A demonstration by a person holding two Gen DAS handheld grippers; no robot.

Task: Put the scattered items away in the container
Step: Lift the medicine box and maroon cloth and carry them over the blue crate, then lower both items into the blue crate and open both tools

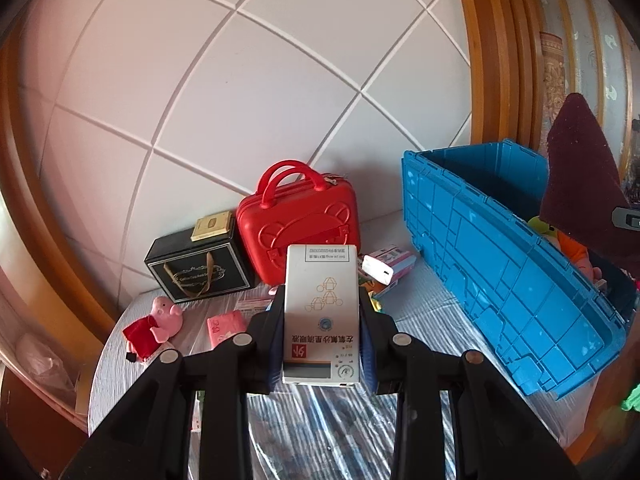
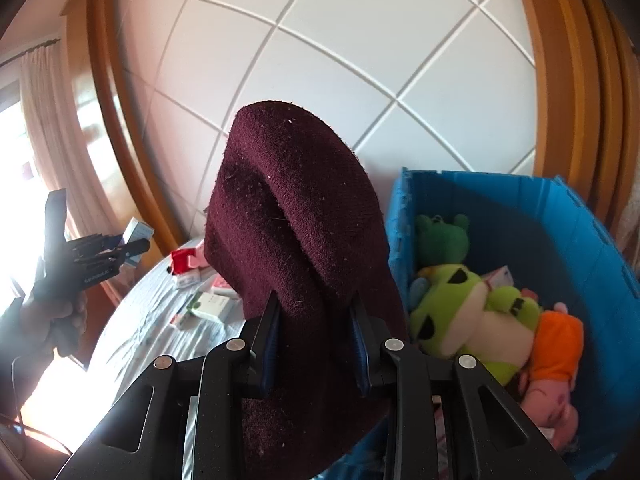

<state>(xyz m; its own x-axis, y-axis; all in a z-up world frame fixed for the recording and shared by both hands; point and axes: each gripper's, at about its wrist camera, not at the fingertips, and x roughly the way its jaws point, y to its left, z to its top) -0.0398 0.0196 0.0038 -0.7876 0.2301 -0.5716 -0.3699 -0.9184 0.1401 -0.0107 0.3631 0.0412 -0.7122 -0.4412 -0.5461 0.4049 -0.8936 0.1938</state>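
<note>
The left gripper point(image 1: 321, 320) is clamped on a white medicine box point(image 1: 321, 312) printed with Chinese text, holding it upright above the striped tabletop point(image 1: 320, 420), to the left of the blue plastic crate point(image 1: 500, 264). The right gripper point(image 2: 316, 340) pinches a maroon knitted cloth point(image 2: 292, 216) that stands up between its fingers beside the crate's left wall, while inside the crate lie a green frog plush point(image 2: 464, 300), a darker green plush point(image 2: 442, 238) and a pink doll with orange top point(image 2: 554, 364). Left on the table are a red mini suitcase point(image 1: 298, 224), a black gift bag point(image 1: 198, 266), a Peppa Pig doll point(image 1: 154, 326), a pink packet point(image 1: 225, 328) and small cartons point(image 1: 386, 266) near the suitcase.
</note>
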